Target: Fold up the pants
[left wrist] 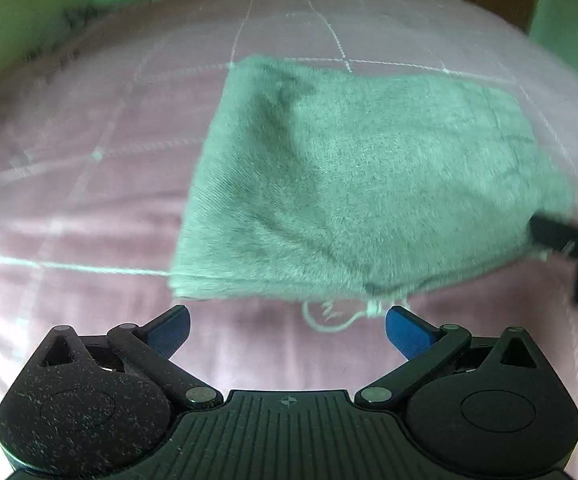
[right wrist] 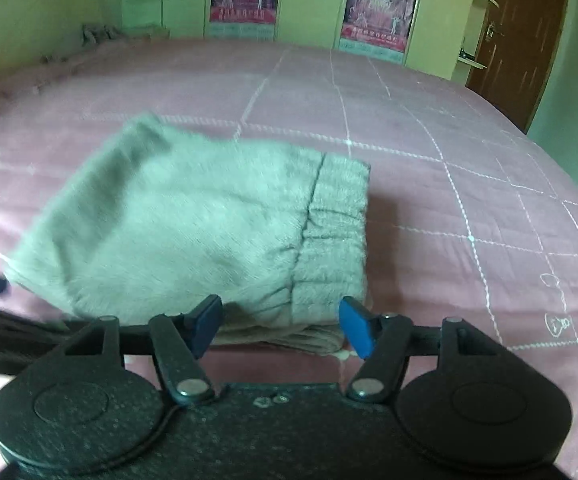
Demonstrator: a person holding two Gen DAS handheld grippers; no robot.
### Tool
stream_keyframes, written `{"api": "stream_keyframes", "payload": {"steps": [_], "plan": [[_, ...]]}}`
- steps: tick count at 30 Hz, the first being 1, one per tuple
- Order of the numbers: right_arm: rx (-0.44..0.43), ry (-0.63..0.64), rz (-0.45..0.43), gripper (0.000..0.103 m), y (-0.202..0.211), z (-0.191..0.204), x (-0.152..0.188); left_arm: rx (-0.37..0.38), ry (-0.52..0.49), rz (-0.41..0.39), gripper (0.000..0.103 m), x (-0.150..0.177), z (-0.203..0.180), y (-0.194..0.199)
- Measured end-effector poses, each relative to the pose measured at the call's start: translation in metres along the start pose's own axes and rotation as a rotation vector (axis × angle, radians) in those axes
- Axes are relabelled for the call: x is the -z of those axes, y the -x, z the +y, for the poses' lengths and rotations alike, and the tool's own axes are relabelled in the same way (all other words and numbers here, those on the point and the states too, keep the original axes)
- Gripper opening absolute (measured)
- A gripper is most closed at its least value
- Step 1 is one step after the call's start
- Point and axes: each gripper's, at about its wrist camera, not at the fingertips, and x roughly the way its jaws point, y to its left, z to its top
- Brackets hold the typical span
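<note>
The grey-green fleece pants [left wrist: 349,176] lie folded into a compact stack on the pink bedspread. In the right wrist view the pants [right wrist: 193,232] show the elastic waistband at their right end. My left gripper [left wrist: 287,330] is open and empty just in front of the near edge, where a white drawstring [left wrist: 329,314] pokes out. My right gripper [right wrist: 281,326] is open, its fingers level with the stack's near edge, holding nothing. The right gripper also shows at the right edge of the left wrist view [left wrist: 577,236].
The pink quilted bedspread [right wrist: 469,184] with white grid lines spreads all around the pants. Wardrobe doors with posters [right wrist: 381,8] stand beyond the bed. A brown door [right wrist: 525,40] is at the far right. Rumpled bedding [right wrist: 93,36] lies at the far left.
</note>
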Motion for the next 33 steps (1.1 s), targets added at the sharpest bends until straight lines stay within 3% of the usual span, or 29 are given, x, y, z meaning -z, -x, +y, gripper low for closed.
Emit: {"api": "stream_keyframes", "payload": {"steps": [4, 7, 11, 16, 21, 29, 33], "plan": [[-0.009, -0.023, -0.073, 0.069, 0.049, -0.003, 0.009, -0.047, -0.021, -0.101, 0.103, 0.017, -0.005, 0.049], [-0.03, -0.032, -0.092, 0.071, 0.078, -0.003, 0.023, 0.003, 0.043, -0.164, 0.103, 0.031, 0.003, 0.085], [-0.053, -0.032, -0.119, 0.074, 0.109, 0.0, 0.035, 0.015, 0.12, -0.163, 0.103, 0.045, 0.014, 0.118], [-0.099, -0.048, -0.173, 0.074, 0.153, 0.007, 0.046, -0.089, 0.092, -0.252, 0.103, 0.063, 0.007, 0.16], [-0.133, -0.087, -0.185, 0.072, 0.172, 0.006, 0.049, -0.148, 0.103, -0.267, 0.103, 0.069, 0.003, 0.178], [-0.142, -0.086, -0.204, 0.072, 0.193, 0.001, 0.051, -0.06, 0.102, -0.274, 0.103, 0.068, 0.005, 0.198], [-0.15, -0.094, -0.219, 0.076, 0.204, -0.002, 0.048, -0.082, 0.063, -0.324, 0.103, 0.07, 0.0, 0.211]]}}
